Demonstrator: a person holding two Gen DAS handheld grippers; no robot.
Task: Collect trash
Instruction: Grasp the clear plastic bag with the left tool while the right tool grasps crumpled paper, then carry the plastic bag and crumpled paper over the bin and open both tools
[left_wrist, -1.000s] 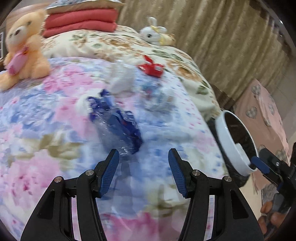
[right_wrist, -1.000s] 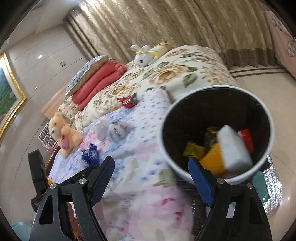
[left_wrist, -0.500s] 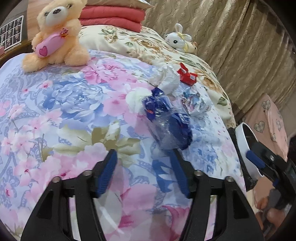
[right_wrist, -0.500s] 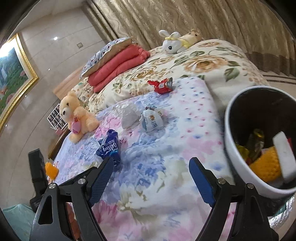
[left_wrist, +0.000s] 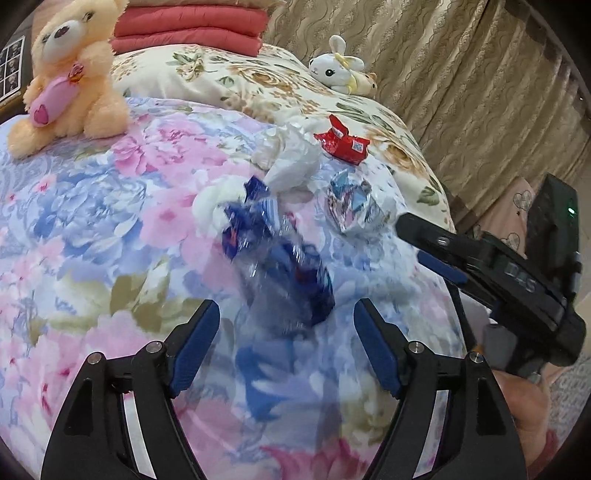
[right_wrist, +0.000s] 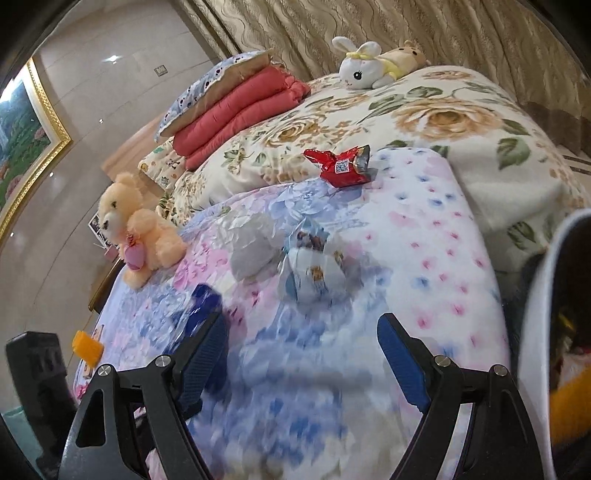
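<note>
A crumpled dark blue plastic wrapper (left_wrist: 280, 266) lies on the floral quilt just ahead of my left gripper (left_wrist: 284, 321). Its jaws are opening, and only the wrapper's near end reaches the gap between the tips; the pads do not touch it. Beyond it lie a white wad (left_wrist: 210, 206), crumpled white tissue (left_wrist: 291, 162), a silvery light-blue wrapper (left_wrist: 351, 206) and a red wrapper (left_wrist: 343, 144). My right gripper (right_wrist: 301, 332) hangs open and empty over the quilt, short of the light-blue wrapper (right_wrist: 314, 266). The red wrapper (right_wrist: 340, 166) lies farther back, and the blue wrapper (right_wrist: 199, 306) shows behind its left finger.
A white-rimmed dark bin (right_wrist: 546, 295) with trash inside stands at the bed's right edge. A teddy bear (left_wrist: 70, 74), a plush rabbit (left_wrist: 340, 66) and folded red blankets (left_wrist: 188, 29) sit farther back. Curtains hang behind. The right gripper's black body (left_wrist: 517, 291) crosses the left wrist view.
My left gripper's jaws have widened and the blue wrapper has drawn closer to them. My right gripper has swung from above the bin to over the quilt; the bin is now at the frame's right edge.
</note>
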